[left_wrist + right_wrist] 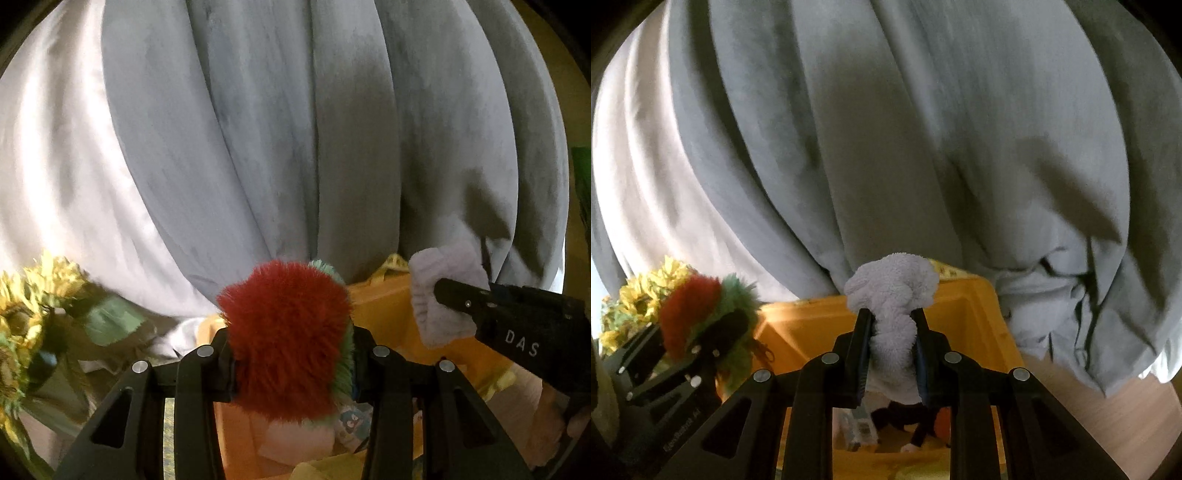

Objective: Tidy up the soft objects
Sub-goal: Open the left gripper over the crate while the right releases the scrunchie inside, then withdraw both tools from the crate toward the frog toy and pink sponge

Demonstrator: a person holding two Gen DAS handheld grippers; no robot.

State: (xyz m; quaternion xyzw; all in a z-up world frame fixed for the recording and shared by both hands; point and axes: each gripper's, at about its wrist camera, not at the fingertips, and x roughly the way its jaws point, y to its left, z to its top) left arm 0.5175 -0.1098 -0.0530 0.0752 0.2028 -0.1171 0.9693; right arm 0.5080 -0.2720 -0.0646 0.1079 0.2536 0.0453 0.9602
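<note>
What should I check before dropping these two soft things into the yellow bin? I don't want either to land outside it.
1. Left claw grips the red and green fuzzy toy: ok, pads press its sides.
2. Right claw grips the white terry cloth: ok, pinched tight.
3. Yellow bin lies below both claws: ok, its opening shows beneath each.
4. Room left in the bin: cannot tell, items already lie at the bottom, depth unclear.
5. Grey curtain clear of the bin's back edge: not ok, it hangs right against it.
6. Claws apart from each other: ok, a gap shows between them.
</note>
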